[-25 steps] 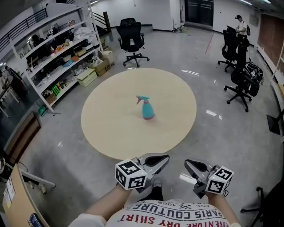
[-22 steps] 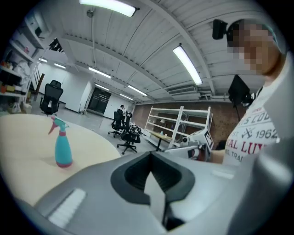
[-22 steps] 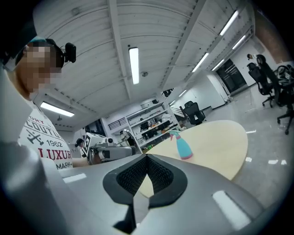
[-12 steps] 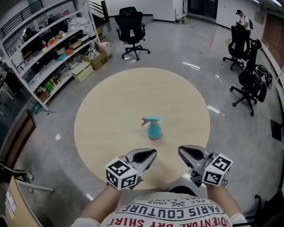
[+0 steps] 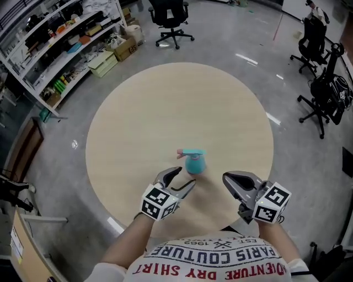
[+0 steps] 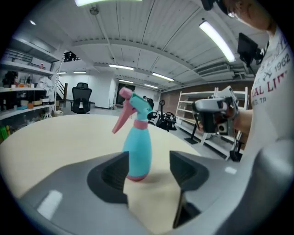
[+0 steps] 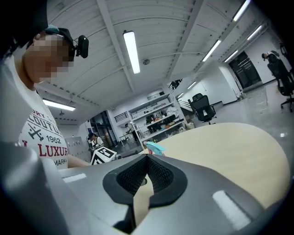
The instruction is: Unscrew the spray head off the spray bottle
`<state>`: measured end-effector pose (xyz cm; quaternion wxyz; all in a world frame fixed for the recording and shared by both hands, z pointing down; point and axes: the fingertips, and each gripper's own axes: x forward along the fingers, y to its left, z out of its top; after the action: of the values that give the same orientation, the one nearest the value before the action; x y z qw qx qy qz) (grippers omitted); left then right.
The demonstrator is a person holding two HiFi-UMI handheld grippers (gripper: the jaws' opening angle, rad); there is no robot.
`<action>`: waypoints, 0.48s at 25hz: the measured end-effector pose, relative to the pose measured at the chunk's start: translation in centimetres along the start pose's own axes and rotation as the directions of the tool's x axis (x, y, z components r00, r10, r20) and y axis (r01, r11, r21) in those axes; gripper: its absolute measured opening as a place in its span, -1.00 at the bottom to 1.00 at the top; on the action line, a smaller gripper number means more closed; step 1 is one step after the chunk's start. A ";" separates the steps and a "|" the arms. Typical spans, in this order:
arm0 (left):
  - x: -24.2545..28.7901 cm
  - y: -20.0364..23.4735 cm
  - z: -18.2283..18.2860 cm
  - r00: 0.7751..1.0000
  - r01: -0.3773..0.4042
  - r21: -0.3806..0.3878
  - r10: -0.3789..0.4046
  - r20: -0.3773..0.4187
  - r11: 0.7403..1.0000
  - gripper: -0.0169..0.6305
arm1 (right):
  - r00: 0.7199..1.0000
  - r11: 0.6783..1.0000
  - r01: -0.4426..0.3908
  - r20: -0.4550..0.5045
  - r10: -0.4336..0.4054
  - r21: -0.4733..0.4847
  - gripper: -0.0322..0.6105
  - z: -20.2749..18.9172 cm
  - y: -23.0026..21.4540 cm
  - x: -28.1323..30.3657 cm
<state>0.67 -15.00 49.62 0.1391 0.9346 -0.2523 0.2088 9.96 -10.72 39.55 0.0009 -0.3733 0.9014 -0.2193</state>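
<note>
One teal spray bottle (image 5: 194,163) upright near round tabletop's (image 5: 138,110) front edge, two grippers, left gripper (image 5: 185,177) fingers just opened, bottle ahead of gap, untouched, right gripper (image 5: 228,178) fingers closed, empty, one shelving rack (image 5: 60,38), three office chairs (image 5: 171,14) beyond.
</note>
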 end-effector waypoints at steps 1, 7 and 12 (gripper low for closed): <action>1.1 0.7 -0.5 1.000 -0.015 0.004 0.015 -0.006 1.000 -0.08 | 1.000 1.000 -0.004 -0.009 0.004 0.009 -0.89 -0.2 -0.7 0.2; 5.6 3.1 -1.0 0.999 -0.044 0.009 0.044 0.017 0.999 0.24 | 0.997 1.000 -0.016 -0.077 0.018 0.025 -0.89 -0.8 -3.0 2.0; 7.6 3.5 -1.6 1.000 -0.030 0.032 0.030 0.003 0.999 0.24 | 0.995 0.999 -0.024 -0.092 0.026 0.025 -0.89 -1.0 -3.9 3.0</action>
<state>4.26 -20.43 55.04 0.1207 0.9330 -0.2633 0.2135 10.25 -14.75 42.50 -0.0334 -0.3514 0.9024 -0.2470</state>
